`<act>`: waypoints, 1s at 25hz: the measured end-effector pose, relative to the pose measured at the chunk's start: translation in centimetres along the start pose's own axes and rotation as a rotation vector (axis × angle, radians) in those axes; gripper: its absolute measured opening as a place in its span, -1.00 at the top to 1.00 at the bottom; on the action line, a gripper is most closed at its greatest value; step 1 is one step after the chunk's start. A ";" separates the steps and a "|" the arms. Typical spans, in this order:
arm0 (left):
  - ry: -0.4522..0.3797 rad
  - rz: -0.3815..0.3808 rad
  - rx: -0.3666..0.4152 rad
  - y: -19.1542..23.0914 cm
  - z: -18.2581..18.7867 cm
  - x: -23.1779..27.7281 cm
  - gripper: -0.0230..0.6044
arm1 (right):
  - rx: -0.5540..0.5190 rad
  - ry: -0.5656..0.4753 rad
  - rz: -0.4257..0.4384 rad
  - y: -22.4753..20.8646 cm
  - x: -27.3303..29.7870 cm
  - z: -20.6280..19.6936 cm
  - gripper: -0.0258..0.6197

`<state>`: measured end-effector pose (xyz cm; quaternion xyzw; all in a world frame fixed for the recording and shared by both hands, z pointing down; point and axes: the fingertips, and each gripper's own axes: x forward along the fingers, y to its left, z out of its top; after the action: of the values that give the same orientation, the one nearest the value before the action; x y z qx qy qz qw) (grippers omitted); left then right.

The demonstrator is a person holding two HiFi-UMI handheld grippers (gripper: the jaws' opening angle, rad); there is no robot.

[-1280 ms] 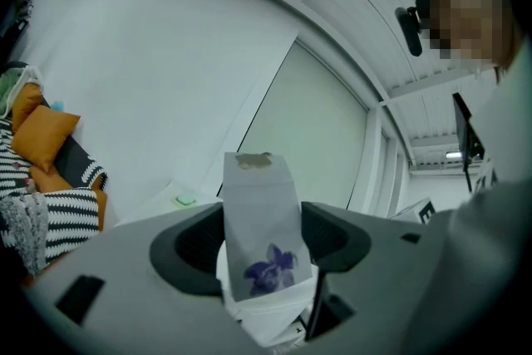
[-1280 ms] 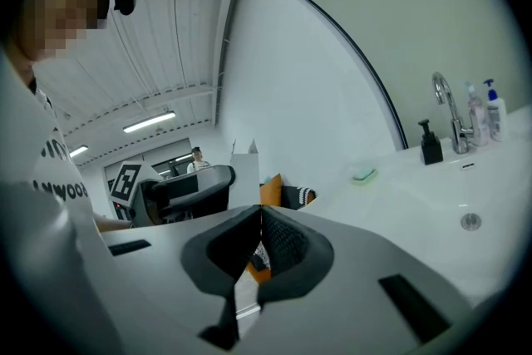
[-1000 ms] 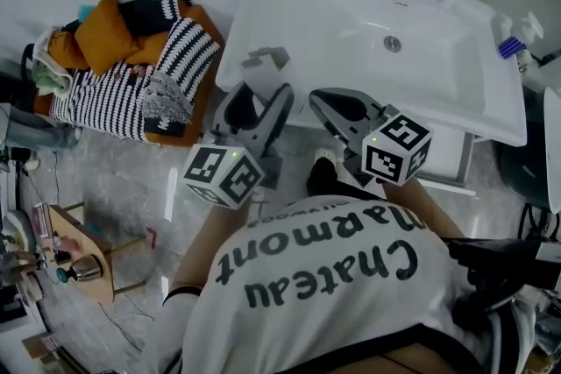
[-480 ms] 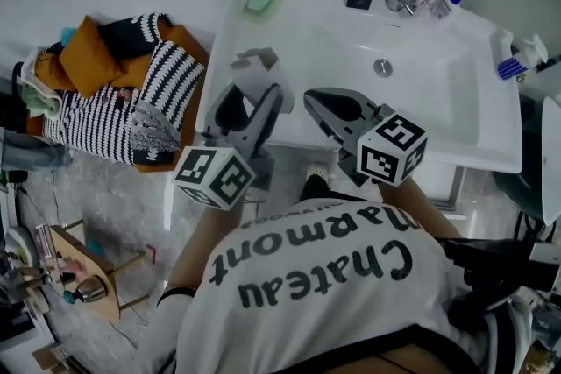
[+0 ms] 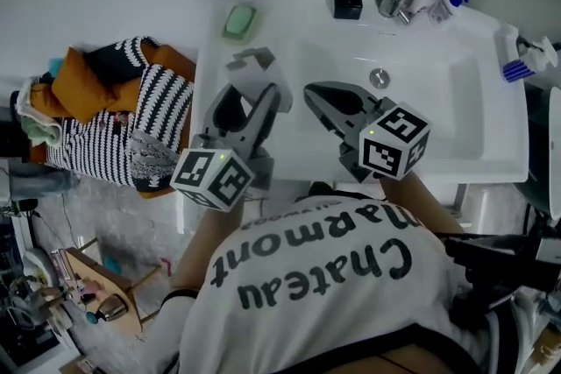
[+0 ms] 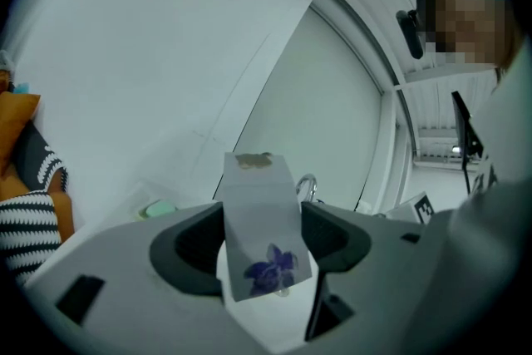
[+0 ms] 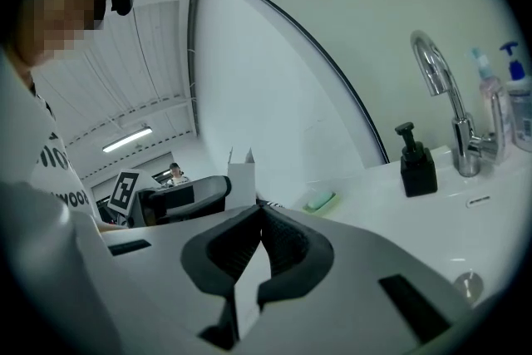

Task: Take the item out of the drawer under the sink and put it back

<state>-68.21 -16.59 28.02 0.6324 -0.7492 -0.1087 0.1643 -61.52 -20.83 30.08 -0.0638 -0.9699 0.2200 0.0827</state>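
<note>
- Progress, judging by how things are lying: the box (image 6: 259, 233) is sitting out of the drawer, so the taking-out half is looking done. The putting-back half is not yet done, and no view is showing the drawer.
- Left gripper (image 5: 257, 81) is gripping the box. Its fingers (image 6: 187, 241) are standing wide and pressing on the box's two sides.
- Right gripper (image 7: 261, 216) is carrying nothing, with its fingers (image 7: 291, 239) meeting at the tips.
- In the head view the box is hanging at upper centre-left of the frame, over the flat left part of the sink (image 5: 456, 114). It is lying just below the green soap (image 5: 238, 19) in the picture and left of the basin. The left gripper view is suggesting it is being held clear of the surface rather than resting on it.
- The box is showing as a small upright white carton, taller than wide. A purple flower print is sitting low on the side facing the camera, and a brownish mark is showing near the top. Its top flaps are appearing to stand open, as the right gripper view and the head view are both showing.
- What is remaining, as a judgement: the box is needing to go down to the drawer under the sink. The free right gripper is looking the likelier one to handle that drawer.
</note>
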 end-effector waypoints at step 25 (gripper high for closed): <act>0.174 -0.137 0.079 2.2 -0.2 5.7 0.01 | 0.094 -0.094 -0.165 -3.6 0.9 -0.1 0.88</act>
<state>-70.98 -21.84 29.70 0.6951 -0.6909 -0.0351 0.1959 -62.71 -23.85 31.86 0.0306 -0.9632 0.2605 0.0581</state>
